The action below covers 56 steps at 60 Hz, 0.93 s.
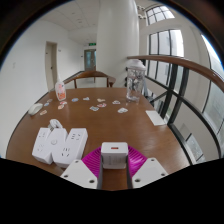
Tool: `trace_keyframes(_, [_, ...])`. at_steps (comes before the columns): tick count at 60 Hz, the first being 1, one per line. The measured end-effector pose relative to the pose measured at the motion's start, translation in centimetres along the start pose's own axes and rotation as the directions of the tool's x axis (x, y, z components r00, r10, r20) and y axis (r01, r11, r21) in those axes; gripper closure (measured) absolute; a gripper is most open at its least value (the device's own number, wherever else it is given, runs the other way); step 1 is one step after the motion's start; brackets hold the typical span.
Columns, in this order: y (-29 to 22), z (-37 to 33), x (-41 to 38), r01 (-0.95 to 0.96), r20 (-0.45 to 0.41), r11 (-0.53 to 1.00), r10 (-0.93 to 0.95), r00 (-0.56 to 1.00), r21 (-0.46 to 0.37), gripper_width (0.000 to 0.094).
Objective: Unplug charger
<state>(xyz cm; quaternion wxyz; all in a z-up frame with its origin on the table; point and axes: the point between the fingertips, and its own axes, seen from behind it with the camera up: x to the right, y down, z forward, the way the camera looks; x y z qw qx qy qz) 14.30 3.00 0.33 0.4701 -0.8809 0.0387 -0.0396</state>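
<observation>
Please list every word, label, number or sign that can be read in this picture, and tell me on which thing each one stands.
None can be read.
The charger between the claw fingers bears a small red mark, too small to read.
The power strip shows socket holes only, no legible print.
The green sign on the far wall is too blurred to read.
The red-and-white carton on the table: print illegible.

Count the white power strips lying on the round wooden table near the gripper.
2. Both lie side by side on the table, just beyond the gripper's left finger: one power strip, the other beside it. Farther objects are too small to identify.
</observation>
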Motion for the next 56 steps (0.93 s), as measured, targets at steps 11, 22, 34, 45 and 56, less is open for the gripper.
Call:
trace_keyframes(11, [0.0, 0.4, -0.3, -0.039, 0.05, 0.999, 0.04, 0.998, -0.026, 0.0264])
trace_keyframes(22, [0.5, -2.3, -0.1, -0.006, 0.058, 1.0, 0.007, 0.998, -0.012, 0.0115])
trace_keyframes(34, [2.2, -8.7, -0.3, 0.038, 0.073, 0.999, -0.04, 0.997, 0.017, 0.0081])
trace_keyframes(45, [2.7, -14.6, 0.8, 0.07, 0.058, 0.993, -0.076, 0.995, 0.095, 0.0081])
trace_keyframes(56, [3.7, -16.7, 3.3, 0.025, 0.026, 0.993, -0.028, 0.999, 0.114, 0.0085])
